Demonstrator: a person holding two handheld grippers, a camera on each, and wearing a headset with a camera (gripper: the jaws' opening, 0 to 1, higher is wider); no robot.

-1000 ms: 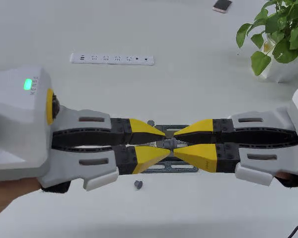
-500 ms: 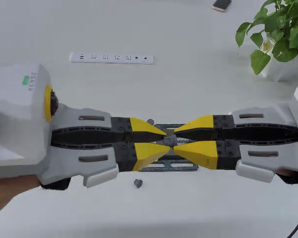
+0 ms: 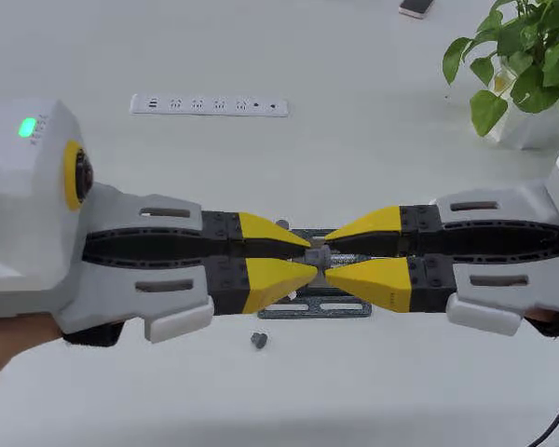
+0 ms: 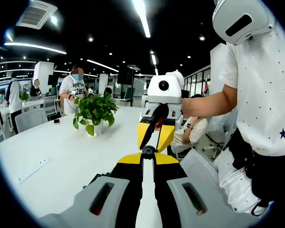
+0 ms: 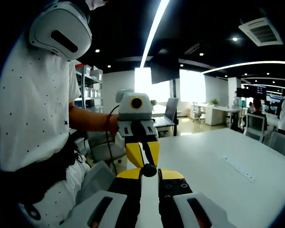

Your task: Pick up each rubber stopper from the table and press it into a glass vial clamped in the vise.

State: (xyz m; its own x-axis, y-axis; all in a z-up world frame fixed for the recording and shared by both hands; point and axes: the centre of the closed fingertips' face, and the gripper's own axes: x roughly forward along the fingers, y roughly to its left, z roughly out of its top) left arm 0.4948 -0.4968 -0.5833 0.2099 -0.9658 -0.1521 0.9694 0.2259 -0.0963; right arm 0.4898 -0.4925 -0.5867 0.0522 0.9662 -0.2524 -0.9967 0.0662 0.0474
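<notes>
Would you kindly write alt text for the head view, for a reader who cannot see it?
Two yellow-tipped grippers, the left gripper and the right gripper, meet tip to tip over a small vise on a white table, with a dark stopper between their tips. A loose stopper lies nearer the viewer; a power strip and potted plant sit beyond.

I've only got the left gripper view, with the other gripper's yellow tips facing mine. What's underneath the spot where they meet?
Observer: In the head view, the left gripper and right gripper meet tip to tip above a dark vise on the white table.
Operator: Any stoppers loose on the table?
Observer: One small grey stopper lies in front of the vise, nearer the person and apart from it.
Operator: Anything else close by?
Observer: A second small grey piece sits just behind the vise. It is too small to tell what it is.
</notes>
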